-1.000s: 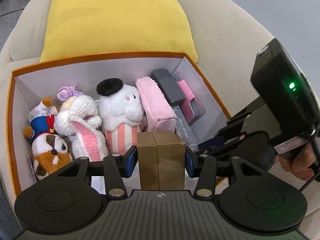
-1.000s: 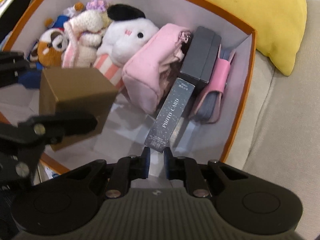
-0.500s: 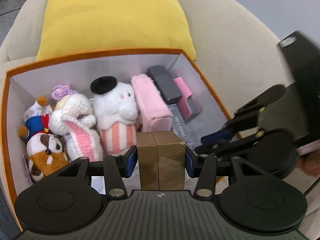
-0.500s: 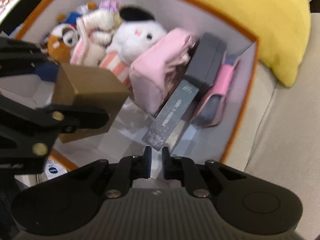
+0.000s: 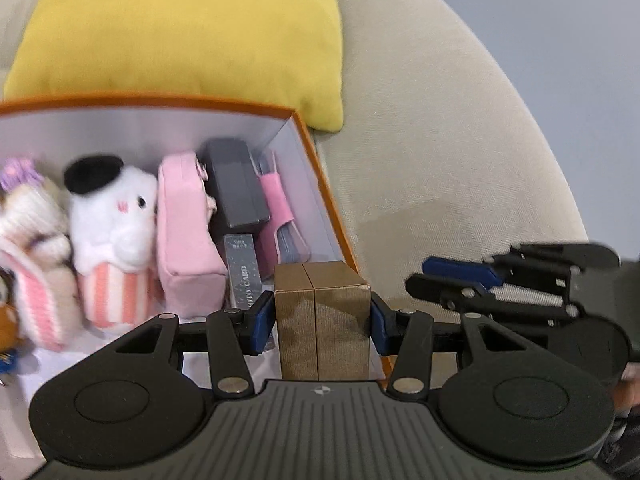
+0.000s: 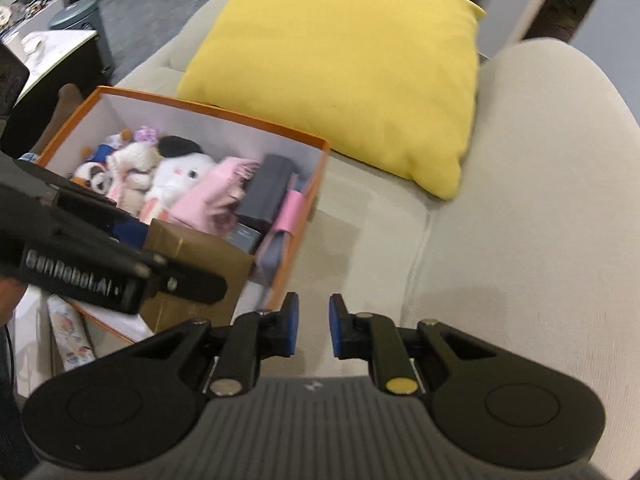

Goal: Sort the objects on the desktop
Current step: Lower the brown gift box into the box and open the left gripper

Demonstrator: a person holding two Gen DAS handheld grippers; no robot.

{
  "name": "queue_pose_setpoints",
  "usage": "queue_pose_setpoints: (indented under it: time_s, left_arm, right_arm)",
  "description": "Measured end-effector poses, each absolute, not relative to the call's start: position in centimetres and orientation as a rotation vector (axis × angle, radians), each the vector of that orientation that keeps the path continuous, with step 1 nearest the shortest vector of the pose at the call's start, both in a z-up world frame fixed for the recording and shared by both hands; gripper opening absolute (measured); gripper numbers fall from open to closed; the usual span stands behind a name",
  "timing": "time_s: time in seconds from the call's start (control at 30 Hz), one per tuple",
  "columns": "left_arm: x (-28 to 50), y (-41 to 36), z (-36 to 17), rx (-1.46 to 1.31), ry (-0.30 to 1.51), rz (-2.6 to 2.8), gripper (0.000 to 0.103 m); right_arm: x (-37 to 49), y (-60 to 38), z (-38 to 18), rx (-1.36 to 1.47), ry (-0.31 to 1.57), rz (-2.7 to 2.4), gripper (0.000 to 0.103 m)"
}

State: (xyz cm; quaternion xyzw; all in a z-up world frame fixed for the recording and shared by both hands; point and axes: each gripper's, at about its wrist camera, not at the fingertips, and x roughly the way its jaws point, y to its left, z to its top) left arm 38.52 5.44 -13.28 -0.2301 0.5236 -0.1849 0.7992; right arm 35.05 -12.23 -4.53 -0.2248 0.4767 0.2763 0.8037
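- The gold box (image 5: 322, 316) sits clamped between my left gripper (image 5: 322, 322) pads, hanging over the near right corner of the orange storage box (image 5: 316, 168); beside it lie the silver card pack (image 5: 244, 272) and pink pouch (image 5: 182, 236)
- My right gripper (image 6: 310, 330) is empty, its jaws narrow and opening above the beige sofa (image 6: 500, 220)
- I judge the placing best done slowly; lower upright into the bare floor gap, then release; the yellow cushion (image 6: 340, 68) leans behind

The gold box (image 5: 322, 320) looks like finely ribbed matt card, the orange storage box (image 5: 320, 184) smooth card (white inside). Plush toys (image 5: 116, 216) are fuzzy cloth; the sofa (image 5: 440, 160) coarse woven fabric; the yellow cushion (image 6: 340, 60) soft matt cloth.
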Motion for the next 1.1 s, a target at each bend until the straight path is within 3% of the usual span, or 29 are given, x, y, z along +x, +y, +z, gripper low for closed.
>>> queue_pose_setpoints:
  time_s: [0.57, 0.73, 1.1]
  left_arm:
    - [39.0, 4.1, -15.0, -0.496, 1.211, -0.323, 0.057]
    - [38.4, 4.8, -14.1, -0.505, 1.198, -0.344, 0.061]
    - [35.5, 7.2, -11.0, -0.357, 1.111, -0.337, 0.058]
  right_arm:
    - [35.1, -13.5, -7.1, -0.418, 1.060, 0.640, 0.017]
    - [34.5, -13.3, -6.7, -0.441, 1.052, 0.658, 0.017]
    - [32.9, -10.7, -4.7, -0.360, 1.066, 0.800, 0.015]
